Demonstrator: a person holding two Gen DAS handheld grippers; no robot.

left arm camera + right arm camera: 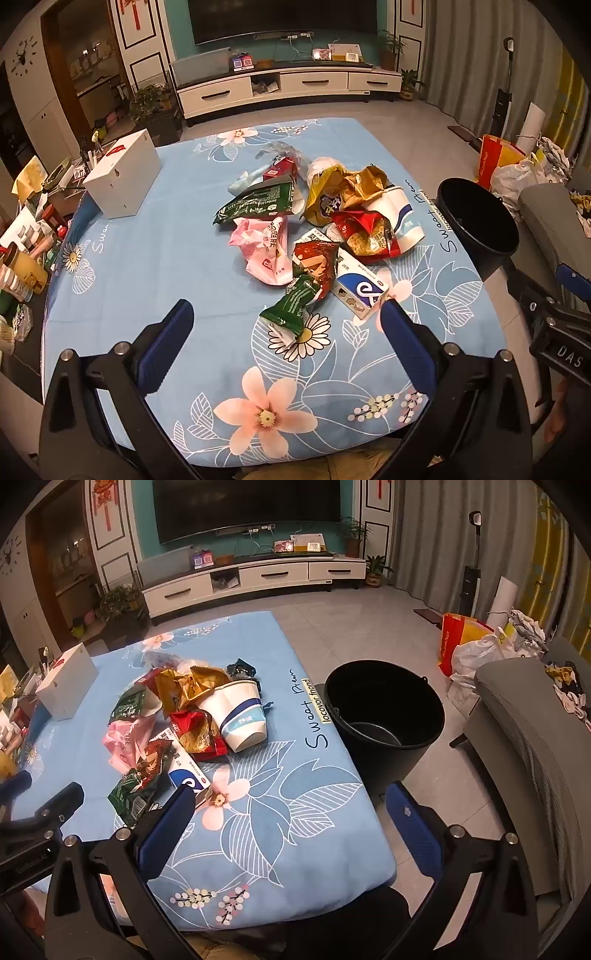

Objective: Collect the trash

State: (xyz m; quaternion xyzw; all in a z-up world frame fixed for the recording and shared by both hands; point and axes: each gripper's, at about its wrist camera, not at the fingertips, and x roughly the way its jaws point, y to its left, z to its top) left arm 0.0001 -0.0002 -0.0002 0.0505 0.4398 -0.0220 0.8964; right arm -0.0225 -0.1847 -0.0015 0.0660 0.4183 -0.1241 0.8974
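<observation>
Beside the table, the black bucket (384,716) sits empty; both grippers (284,321) (291,805) gape wide, holding nothing.

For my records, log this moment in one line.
left gripper: open, empty | right gripper: open, empty | trash pile: on table | black bucket: beside table

Wall: teal behind a dark television (284,18)
Furniture: long white cabinet (288,86), grey sofa (532,746)
Floor: pale glossy tiles (369,627)
Window side: grey curtains (443,535)

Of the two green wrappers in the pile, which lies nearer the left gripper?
The small crumpled green wrapper over the daisy print; the larger green wrapper lies farther back, beside the yellow bag.
</observation>
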